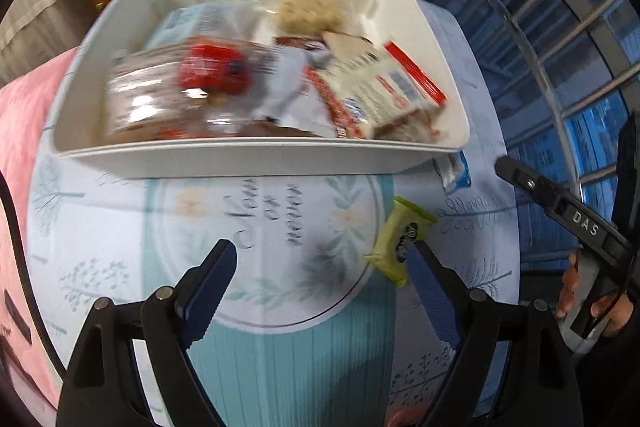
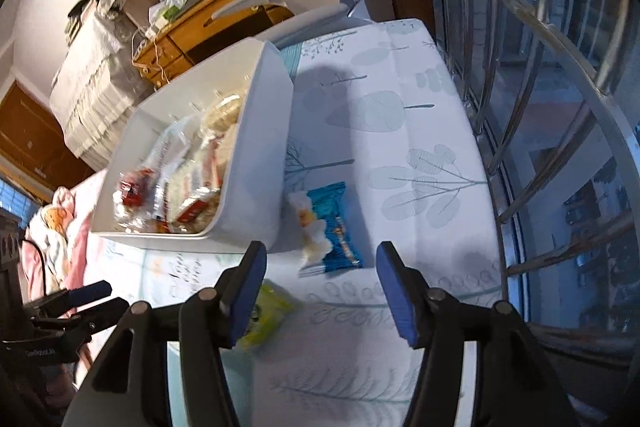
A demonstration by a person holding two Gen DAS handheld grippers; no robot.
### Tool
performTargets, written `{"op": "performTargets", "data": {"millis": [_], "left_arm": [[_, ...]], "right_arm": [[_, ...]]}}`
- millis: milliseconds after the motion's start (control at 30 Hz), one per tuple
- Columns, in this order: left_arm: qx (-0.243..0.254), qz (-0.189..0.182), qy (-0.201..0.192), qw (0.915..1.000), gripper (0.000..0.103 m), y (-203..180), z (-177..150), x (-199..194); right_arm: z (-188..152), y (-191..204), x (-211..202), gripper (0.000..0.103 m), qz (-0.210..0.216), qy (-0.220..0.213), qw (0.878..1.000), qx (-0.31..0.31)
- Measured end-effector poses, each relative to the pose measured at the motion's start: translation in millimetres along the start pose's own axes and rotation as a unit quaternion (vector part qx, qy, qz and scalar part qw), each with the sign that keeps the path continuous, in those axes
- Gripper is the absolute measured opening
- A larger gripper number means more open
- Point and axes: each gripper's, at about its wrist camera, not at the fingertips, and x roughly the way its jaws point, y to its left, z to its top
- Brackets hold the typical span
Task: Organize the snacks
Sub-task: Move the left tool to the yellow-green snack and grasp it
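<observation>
White bin [image 1: 248,155] sat on the table [image 1: 280,347], heaped with blurred snack packs [image 1: 280,83]. Outside it, still on the cloth: blue pack [image 2: 336,223] just beside the bin's right wall, yellow pack [image 1: 400,243] nearer the front. Left hand-held gripper [image 1: 324,267] hovered with fingers wide apart, nothing between them, right fingertip [image 1: 420,263] overlapping the yellow pack's edge in view; contact impossible to tell. Right hand-held gripper [image 2: 320,267] also spread wide, empty, pointed at the blue pack, yellow pack by its left finger [image 2: 248,291].
</observation>
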Motion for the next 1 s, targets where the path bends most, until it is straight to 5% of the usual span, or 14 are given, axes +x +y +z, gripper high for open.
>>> {"op": "performTargets", "data": {"millis": [433, 1000], "left_arm": [[0.075, -0.009, 0.057, 0.9955, 0.086, -52, 0, 67], [0.157, 0.019, 0.036, 0.9868, 0.082, -92, -1, 86]], "right_arm": [[7, 5, 31, 0.058, 0.013, 0.019, 0.998, -0.052], [-1, 24, 47, 0.058, -0.005, 0.021, 0.994, -0.109]]}}
